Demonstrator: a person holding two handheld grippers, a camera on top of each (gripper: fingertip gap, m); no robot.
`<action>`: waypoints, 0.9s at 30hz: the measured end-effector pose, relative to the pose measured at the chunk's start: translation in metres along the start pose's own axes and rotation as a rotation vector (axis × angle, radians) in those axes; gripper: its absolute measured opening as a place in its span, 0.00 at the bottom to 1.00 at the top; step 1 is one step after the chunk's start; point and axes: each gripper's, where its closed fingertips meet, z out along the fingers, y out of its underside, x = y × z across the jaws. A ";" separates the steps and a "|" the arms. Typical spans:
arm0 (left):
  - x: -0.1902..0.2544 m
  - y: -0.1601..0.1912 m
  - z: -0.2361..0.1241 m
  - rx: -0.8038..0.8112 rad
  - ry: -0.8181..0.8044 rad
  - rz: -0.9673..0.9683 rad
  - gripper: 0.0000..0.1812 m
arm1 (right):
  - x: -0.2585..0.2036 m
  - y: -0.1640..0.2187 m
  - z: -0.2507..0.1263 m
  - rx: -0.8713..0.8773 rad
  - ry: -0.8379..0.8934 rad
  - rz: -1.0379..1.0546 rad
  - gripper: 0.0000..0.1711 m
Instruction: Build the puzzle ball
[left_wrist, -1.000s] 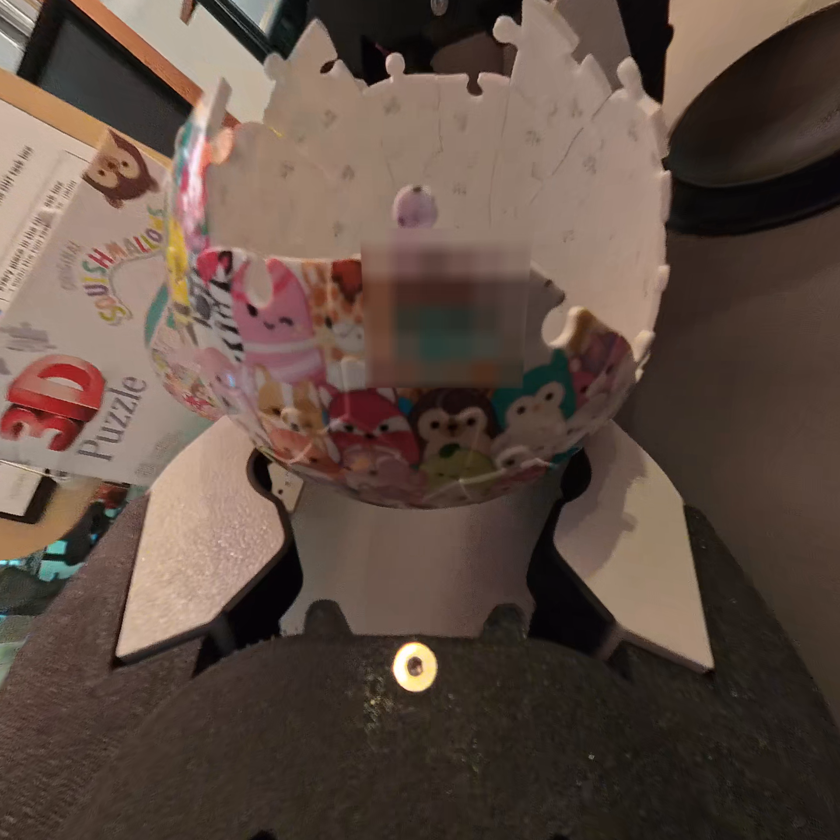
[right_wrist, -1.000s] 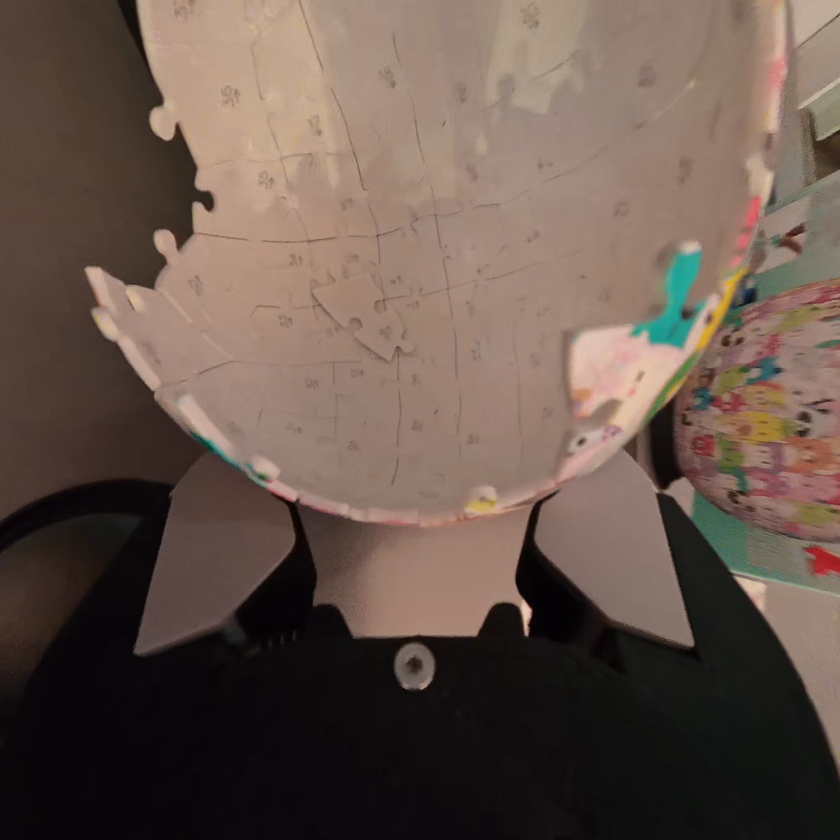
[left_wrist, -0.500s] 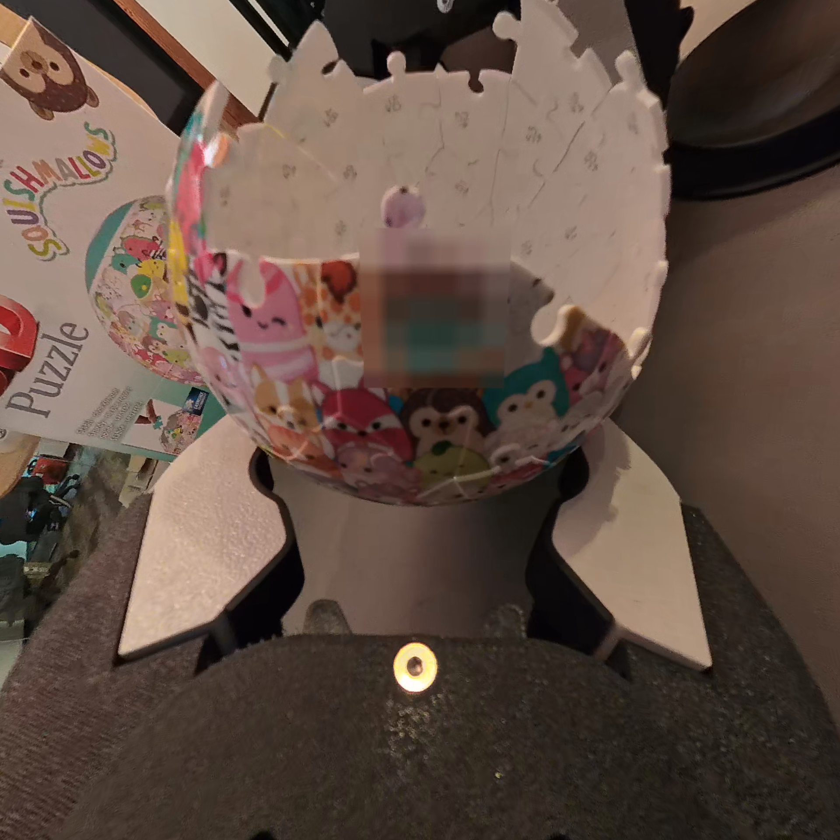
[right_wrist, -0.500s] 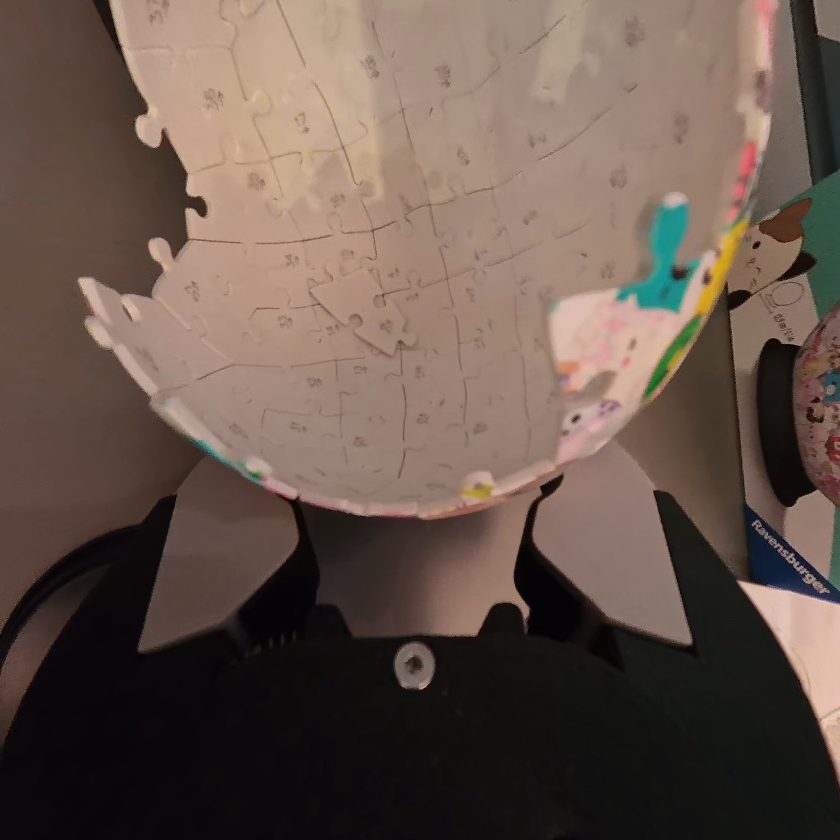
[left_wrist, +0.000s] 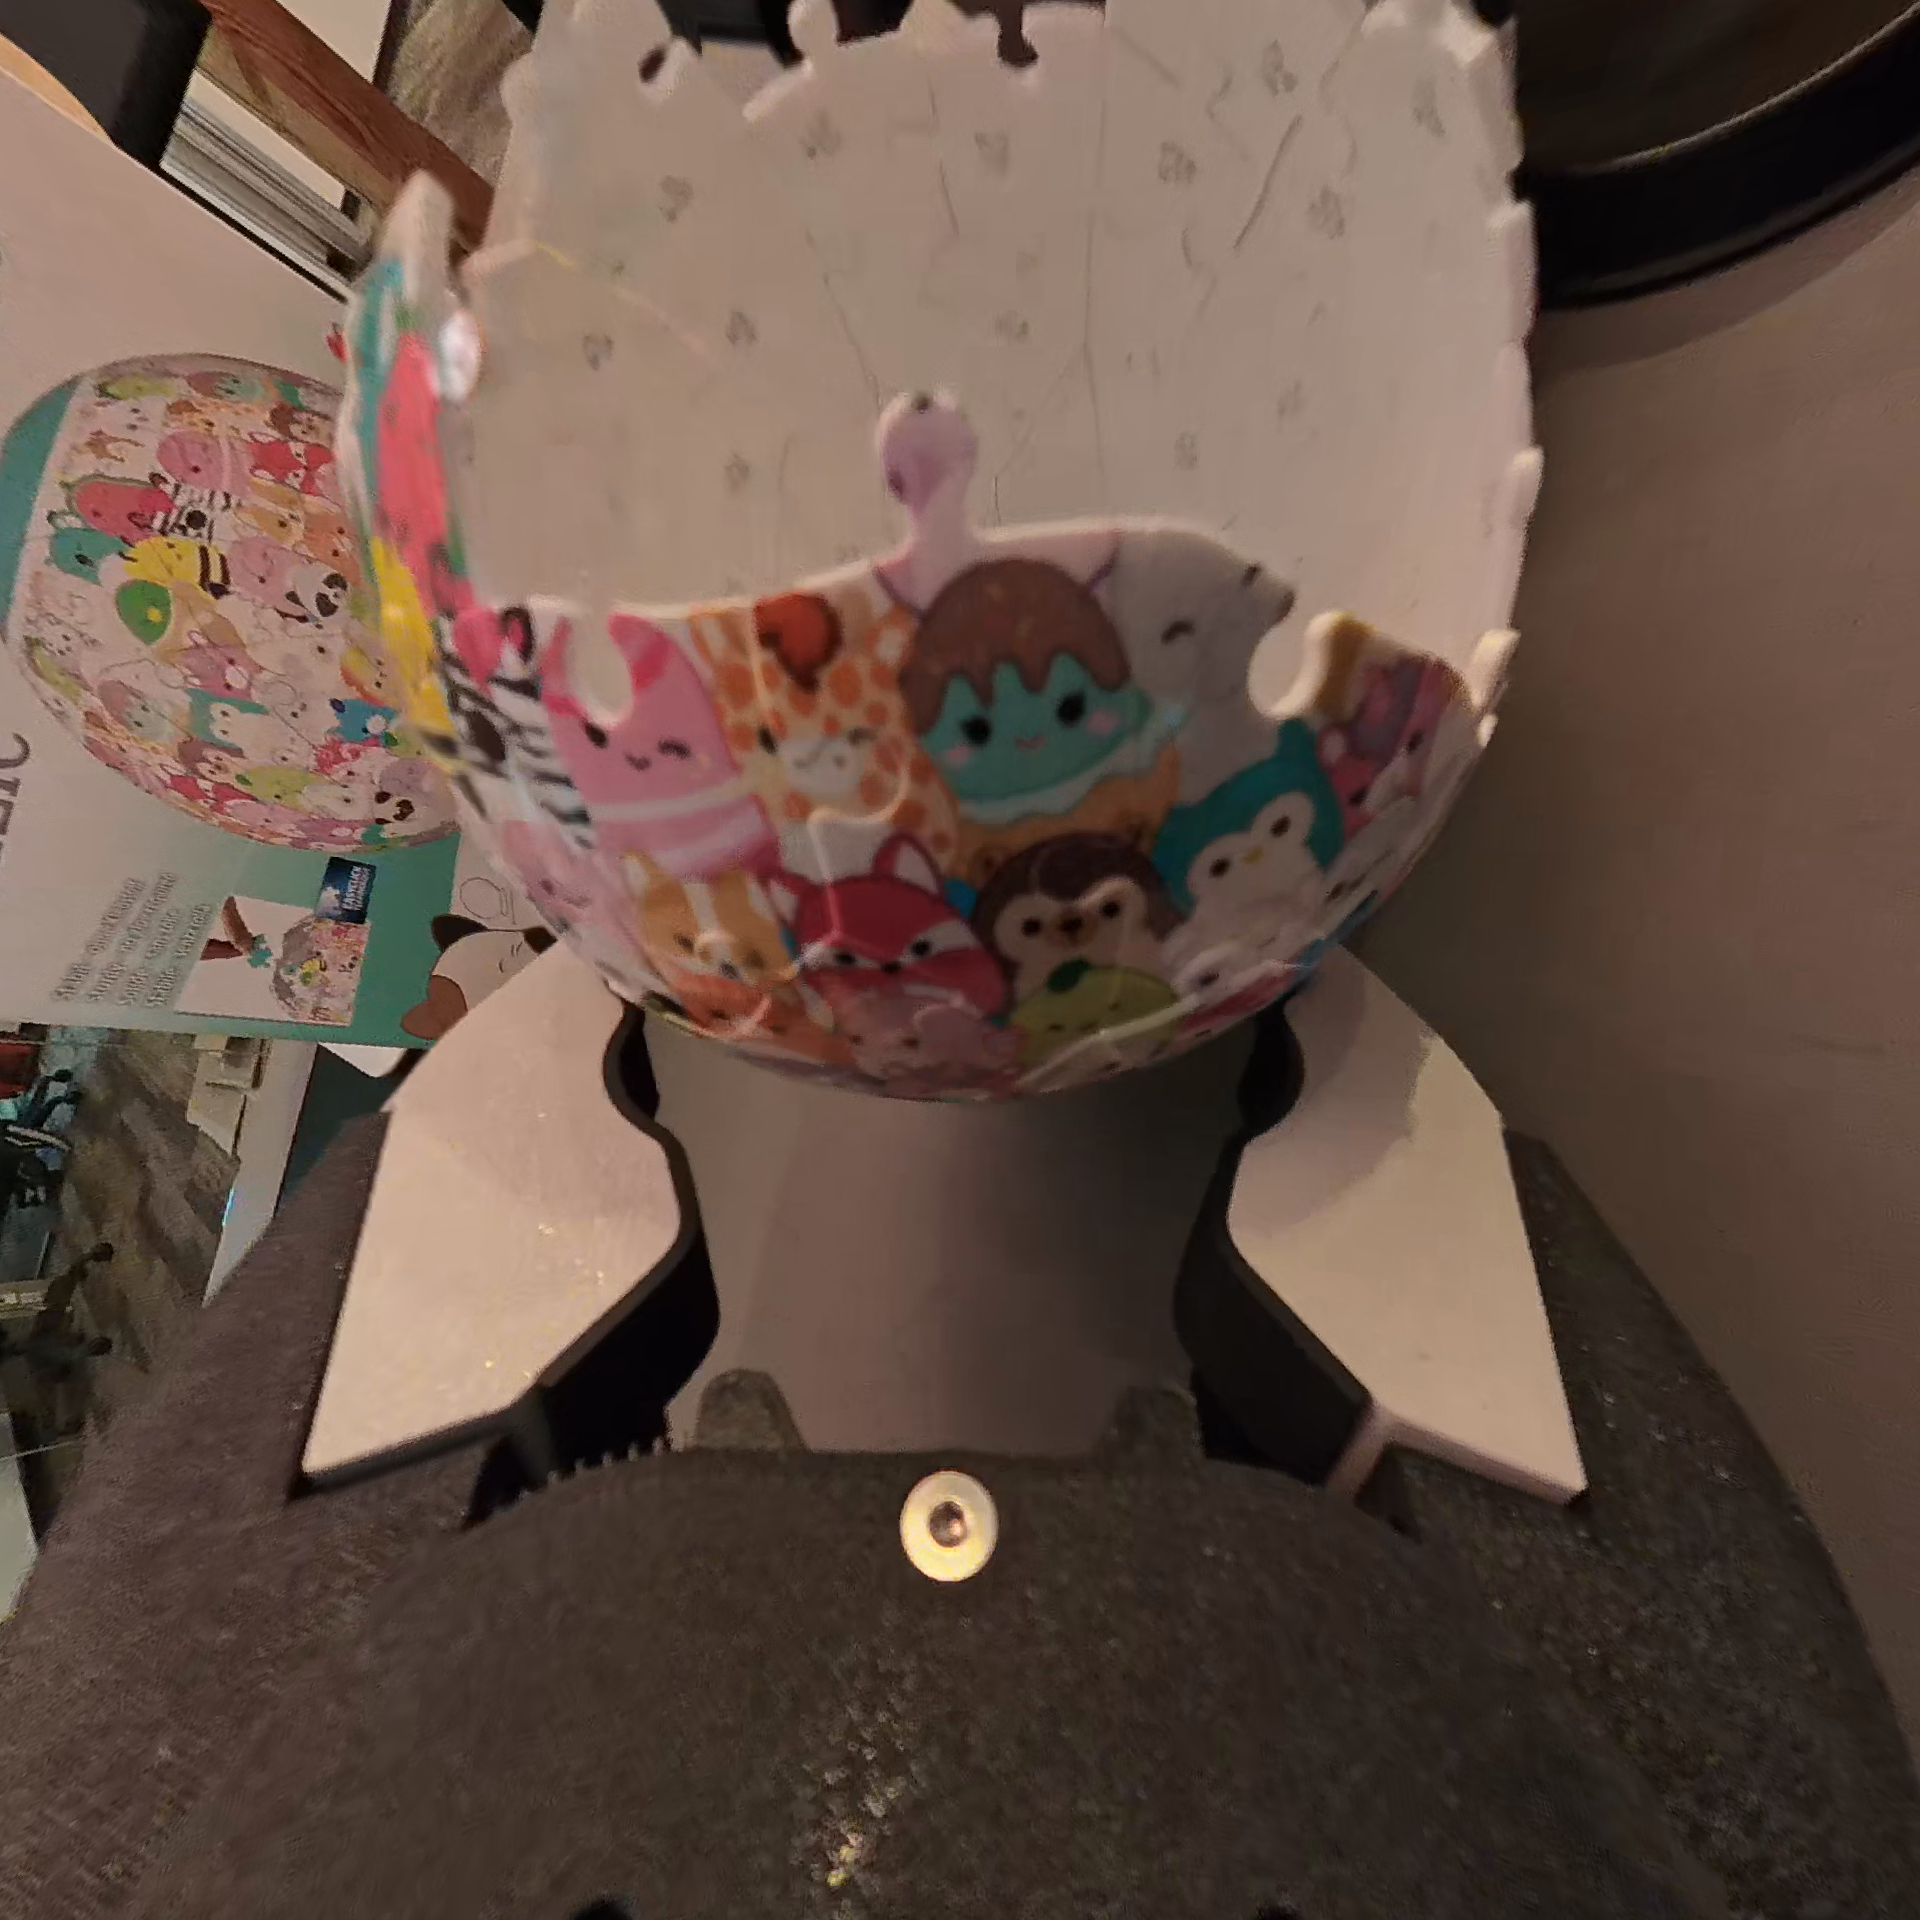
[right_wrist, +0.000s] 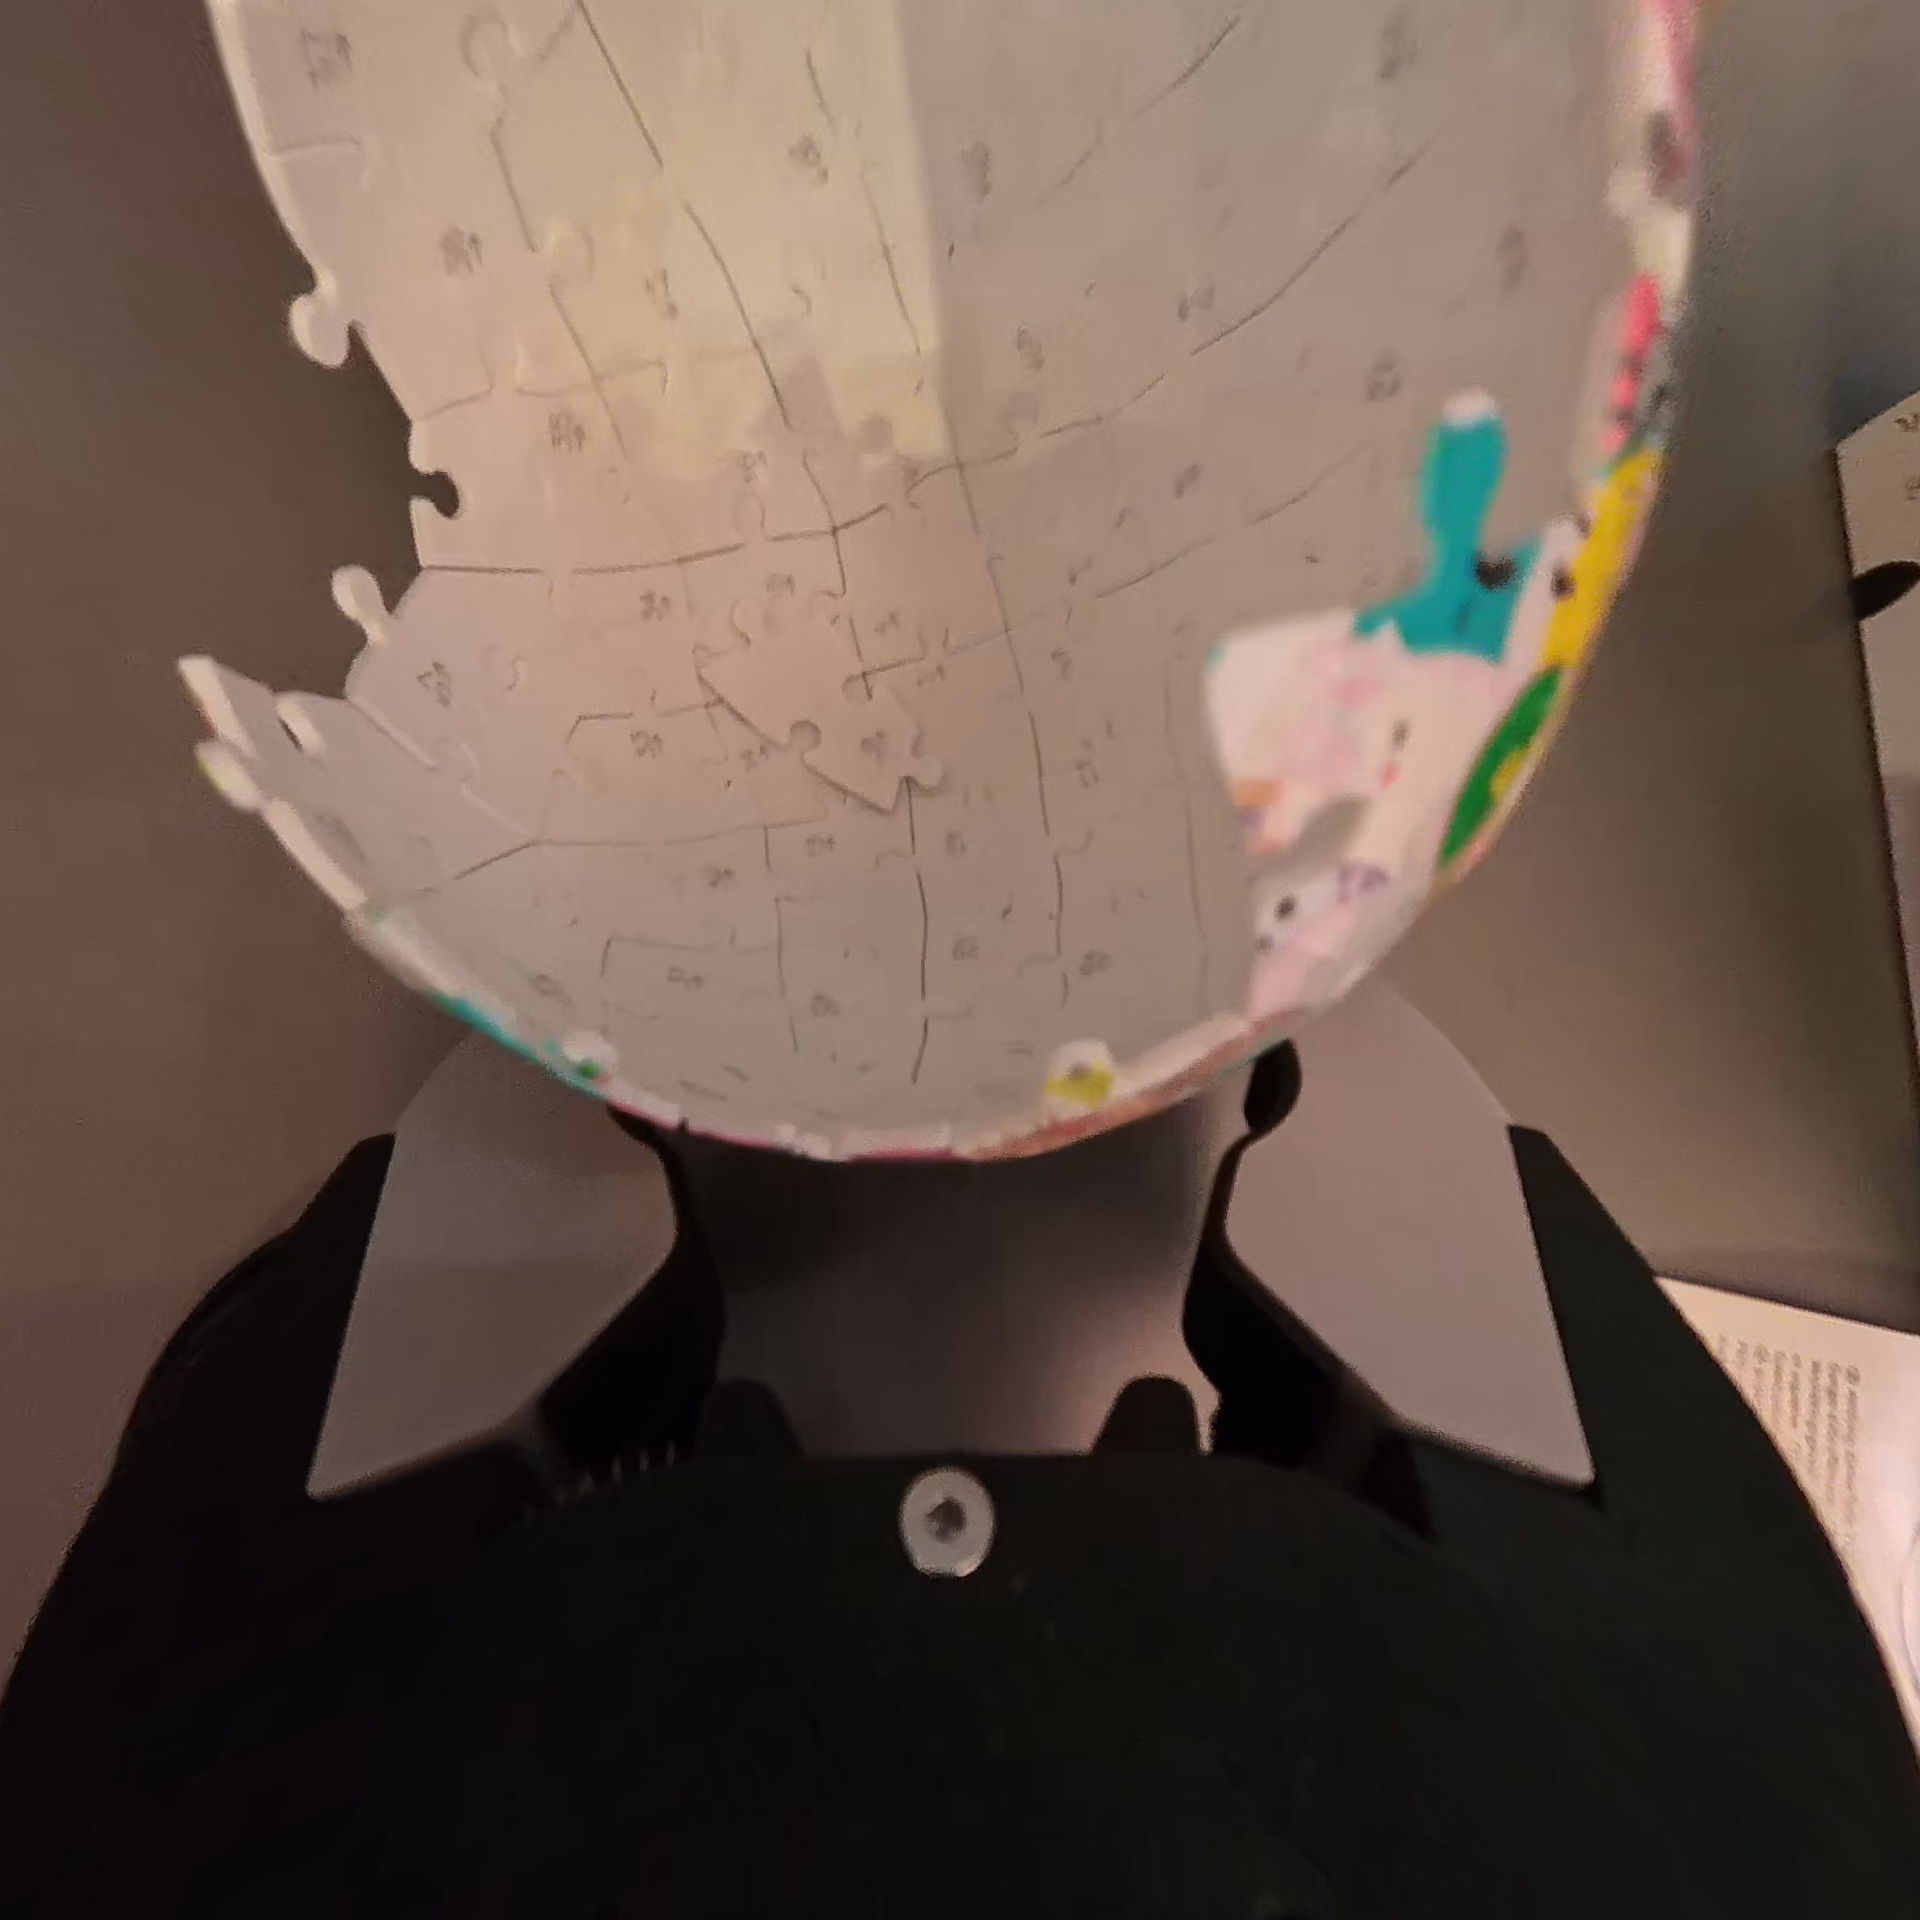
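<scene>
The half-built puzzle ball (left_wrist: 966, 810) is an open shell, with colourful cartoon animals outside and white numbered backs inside. In the left wrist view its rounded outside sits between the fingers of my left gripper (left_wrist: 951, 1060), which is shut on its lower edge. In the right wrist view I look into the white inside of the ball (right_wrist: 935, 520), and my right gripper (right_wrist: 956, 1132) is shut on its rim. A loose white piece (right_wrist: 831, 727) lies inside the shell. The fingertips of both grippers are hidden by the ball.
The puzzle box (left_wrist: 156, 675) with a picture of the finished ball stands at the left. A dark round object (left_wrist: 1714, 156) lies at the upper right on a grey surface (left_wrist: 1714, 727). A printed leaflet (right_wrist: 1818, 1455) lies at the right. Spacing between my two grippers at the tips: around 8 centimetres.
The ball has stayed fixed between both grippers while the background slid. The box moved right in the left view and almost out of the right view. The ball now looms closer.
</scene>
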 end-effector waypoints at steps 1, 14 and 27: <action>0.000 0.000 0.000 -0.004 0.002 0.000 0.61 | 0.000 -0.002 -0.003 0.017 0.011 0.008 0.67; 0.002 -0.007 -0.001 -0.010 0.002 0.031 0.60 | -0.007 -0.004 -0.013 0.076 0.009 0.043 0.70; 0.005 -0.012 -0.004 -0.030 -0.005 0.016 0.61 | -0.017 -0.016 -0.020 0.087 0.110 0.164 0.81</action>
